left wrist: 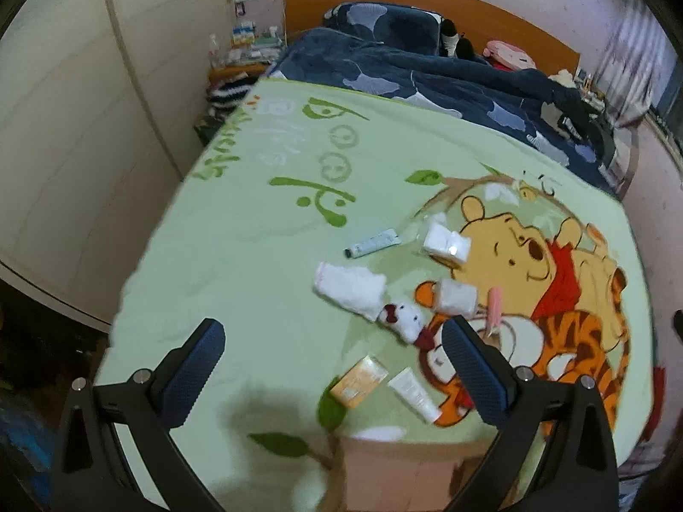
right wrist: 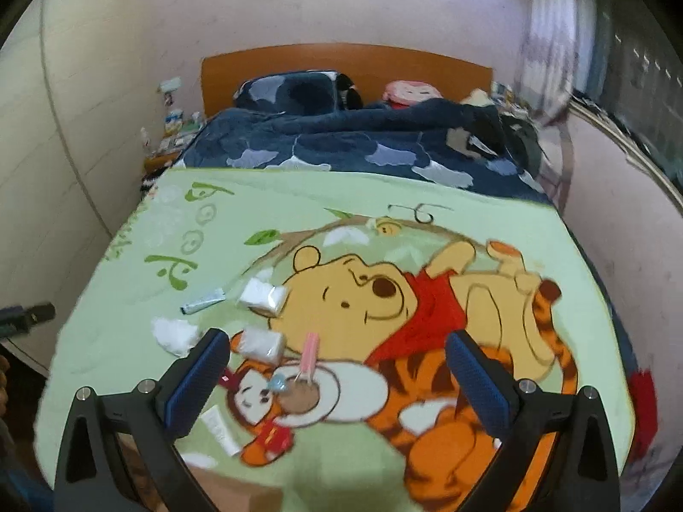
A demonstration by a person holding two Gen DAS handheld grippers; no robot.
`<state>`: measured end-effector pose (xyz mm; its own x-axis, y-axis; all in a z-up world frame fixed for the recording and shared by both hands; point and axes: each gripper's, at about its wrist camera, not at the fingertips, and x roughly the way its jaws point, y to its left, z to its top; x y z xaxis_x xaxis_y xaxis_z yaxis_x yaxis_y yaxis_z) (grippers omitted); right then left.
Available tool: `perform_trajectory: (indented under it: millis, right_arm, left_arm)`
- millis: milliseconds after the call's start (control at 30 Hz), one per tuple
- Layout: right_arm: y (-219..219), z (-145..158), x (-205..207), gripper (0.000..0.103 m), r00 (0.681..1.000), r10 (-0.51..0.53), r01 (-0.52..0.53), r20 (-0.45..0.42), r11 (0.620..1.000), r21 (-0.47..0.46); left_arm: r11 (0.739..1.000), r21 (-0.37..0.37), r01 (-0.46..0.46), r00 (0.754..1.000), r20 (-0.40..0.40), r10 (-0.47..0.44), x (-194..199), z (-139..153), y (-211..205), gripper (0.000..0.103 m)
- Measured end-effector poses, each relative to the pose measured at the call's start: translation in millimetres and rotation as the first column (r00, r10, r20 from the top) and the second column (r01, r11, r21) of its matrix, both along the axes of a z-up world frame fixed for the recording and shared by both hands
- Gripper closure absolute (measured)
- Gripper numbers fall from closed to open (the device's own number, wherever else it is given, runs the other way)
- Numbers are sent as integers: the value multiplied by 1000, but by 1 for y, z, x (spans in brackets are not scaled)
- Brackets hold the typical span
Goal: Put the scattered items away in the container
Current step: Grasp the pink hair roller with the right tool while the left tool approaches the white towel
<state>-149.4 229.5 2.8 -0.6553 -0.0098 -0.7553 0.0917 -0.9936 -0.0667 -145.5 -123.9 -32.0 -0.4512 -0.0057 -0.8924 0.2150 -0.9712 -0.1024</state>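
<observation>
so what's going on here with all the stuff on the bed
A person holds a pair of tongs in each hand above a bed, and both the left tongs and right tongs are open and empty. Small items lie scattered on the green cartoon blanket: a green tube, tissue packs, a white cloth, an orange box. A cardboard box sits at the near edge. Nothing is picked up yet.

1. The left tool [left wrist: 333, 341], a black two-finger frame with blue textured pads, fills the lower part of the left wrist view, its jaws spread wide with nothing between them.
2. Its left pad [left wrist: 192, 373] sits at lower left of the frame, the right pad at lower right.
3. The right tool [right wrist: 337, 352], of the same build, likewise stands wide apart and empty, low in the right wrist view.
</observation>
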Motion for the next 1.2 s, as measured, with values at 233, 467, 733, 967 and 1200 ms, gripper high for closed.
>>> perform_trajectory:
  millis: [233,467,733,967,1200]
  right_arm:
    - [-22,-97,-63,0,982,135,-141,132,989,34]
    - [-25,-195,-52,0,928,254,-269,275,963,19]
    - [-37,-256,17,0,817,415,-485,399,870,87]
    - [-33,-253,-26,0,882,328,-357,339,934,25]
    - [-30,-284,-104,0,932,155,-183,328,981,56]
  left_arm:
    - [980,-124,157,985,92,-146,-56,-78,6,0]
    - [953,-125,275,957,133,-259,-60,-152,6,0]
    - [910,-106,400,902,223,-371,-35,-210,20,0]
    - [907,-147,395,907,219,-360,-46,-230,33,0]
    - [928,-180,327,942,142,-305,-91,-244,29,1]
